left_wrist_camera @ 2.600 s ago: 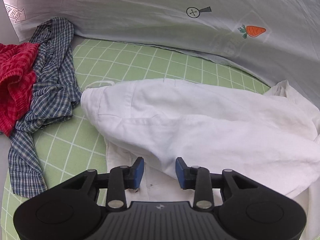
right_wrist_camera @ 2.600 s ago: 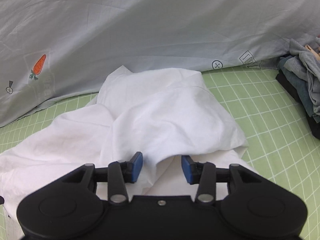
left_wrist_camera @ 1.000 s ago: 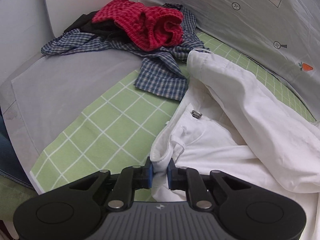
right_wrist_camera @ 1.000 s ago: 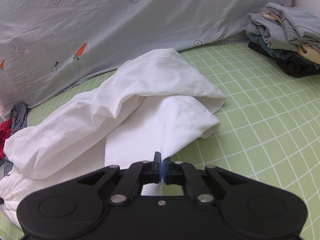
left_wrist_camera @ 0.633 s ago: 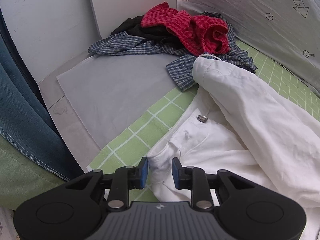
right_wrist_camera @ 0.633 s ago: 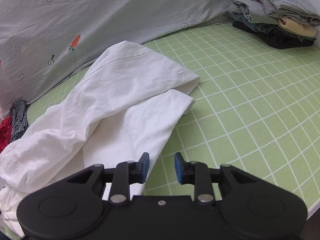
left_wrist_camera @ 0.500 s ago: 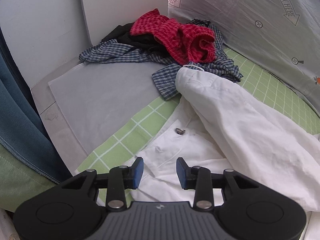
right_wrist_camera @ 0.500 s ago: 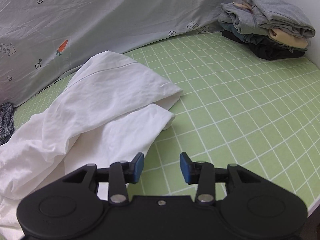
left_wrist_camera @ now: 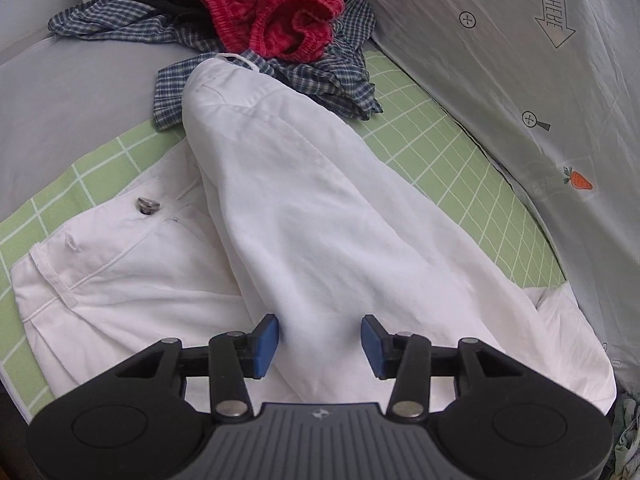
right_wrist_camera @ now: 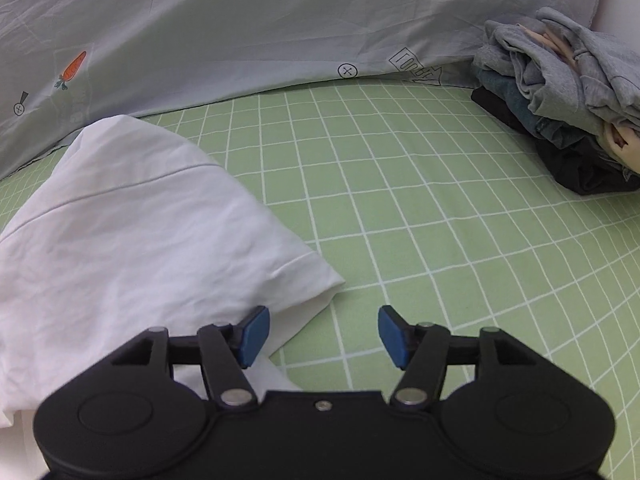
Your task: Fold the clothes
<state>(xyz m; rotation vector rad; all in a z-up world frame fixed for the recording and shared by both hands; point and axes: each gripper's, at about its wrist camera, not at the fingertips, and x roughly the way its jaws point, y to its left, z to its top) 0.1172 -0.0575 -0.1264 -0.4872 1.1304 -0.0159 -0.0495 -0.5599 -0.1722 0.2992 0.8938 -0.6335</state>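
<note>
Where both hand-held grippers clamped white trousers [left_wrist_camera: 320, 220], jaws now gape.

White trousers [left_wrist_camera: 320, 216] lie rumpled, one leg folded over.

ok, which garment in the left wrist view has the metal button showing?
The white trousers, button at the waistband. The red knit and blue checked shirt lie crumpled farther back.

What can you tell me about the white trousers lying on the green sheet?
The white trousers look like thin woven cotton, slightly creased. The waistband lies flat on the green checked sheet, with a metal button, a belt loop and stitched seams visible. One leg is folded across the other. Its upper end rests on a blue checked shirt. At the other end, a hemmed cuff lies on the sheet. Neither pair of tongs grips them.
</note>
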